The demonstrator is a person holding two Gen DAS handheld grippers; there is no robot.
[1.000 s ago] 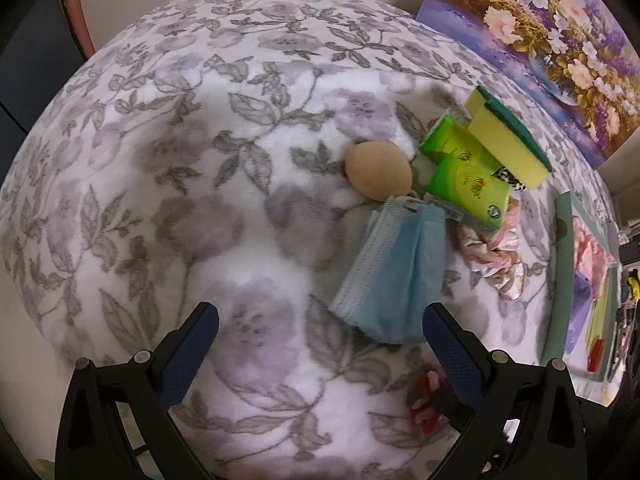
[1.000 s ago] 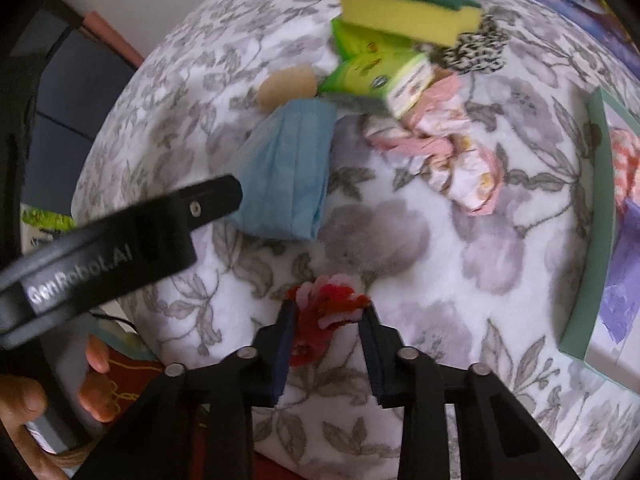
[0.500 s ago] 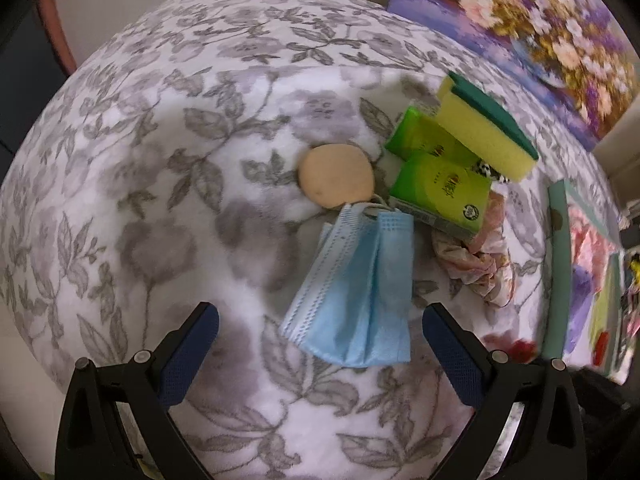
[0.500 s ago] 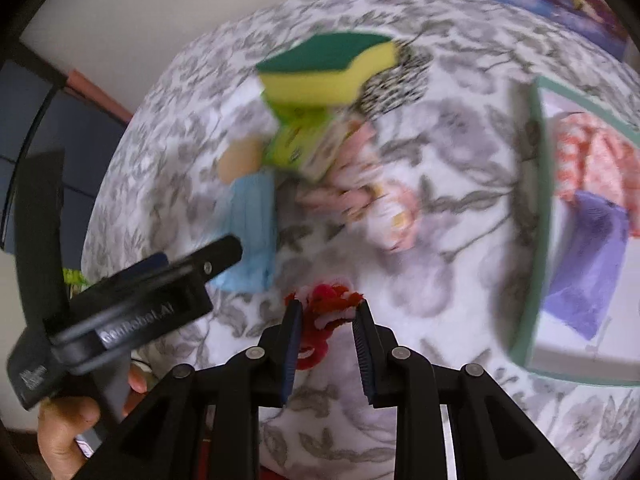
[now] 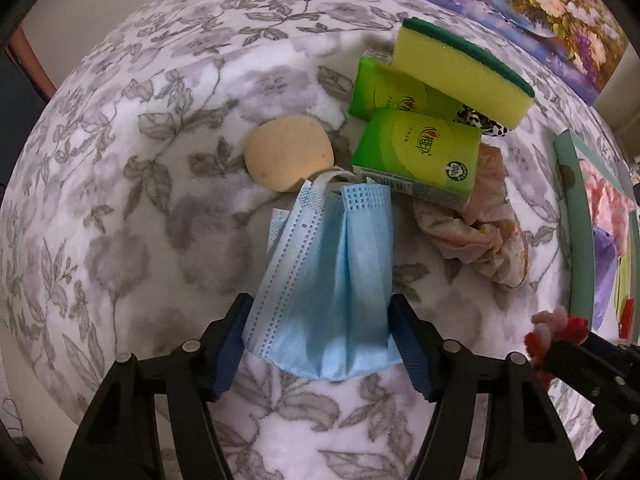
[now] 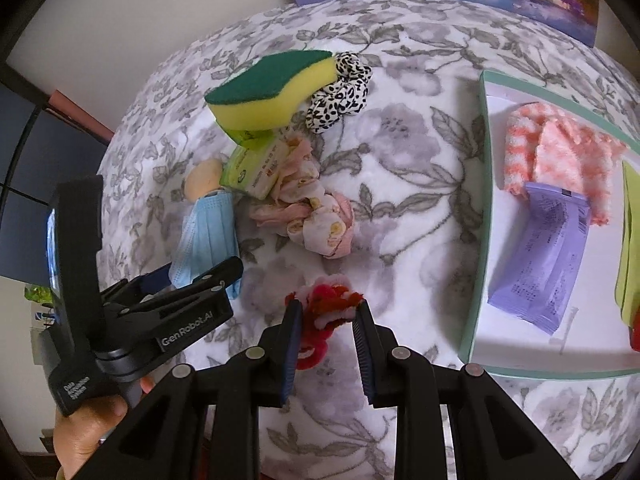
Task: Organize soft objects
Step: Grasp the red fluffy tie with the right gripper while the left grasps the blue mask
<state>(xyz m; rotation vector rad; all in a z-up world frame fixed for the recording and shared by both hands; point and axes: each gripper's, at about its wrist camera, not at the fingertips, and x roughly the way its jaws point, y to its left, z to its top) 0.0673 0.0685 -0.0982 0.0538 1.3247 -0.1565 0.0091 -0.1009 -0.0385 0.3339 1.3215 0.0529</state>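
Observation:
A folded blue face mask (image 5: 332, 280) lies on the floral blanket (image 5: 160, 240). My left gripper (image 5: 320, 336) points down over its near end. The jaws are closing, with the mask between the blue pads (image 5: 232, 344), level with its side edges, and the mask is not squeezed. In the right wrist view the mask (image 6: 208, 232) and left gripper (image 6: 200, 276) sit at the left. My right gripper (image 6: 326, 320) is shut on a red and pink fuzzy scrunchie (image 6: 324, 304), held above the blanket. That scrunchie (image 5: 556, 328) also shows at the lower right of the left wrist view.
Beyond the mask lie a beige round puff (image 5: 288, 152), two green tissue packs (image 5: 416, 152), a yellow-green sponge (image 6: 272, 92), a leopard scrunchie (image 6: 340, 92) and a pink floral scrunchie (image 6: 316, 216). A green-rimmed tray (image 6: 480, 240) at the right holds a fluffy orange sock and a purple packet.
My left gripper has moved in over the mask and its jaws have narrowed around it. The right gripper has risen and shifted toward the tray with the red scrunchie.

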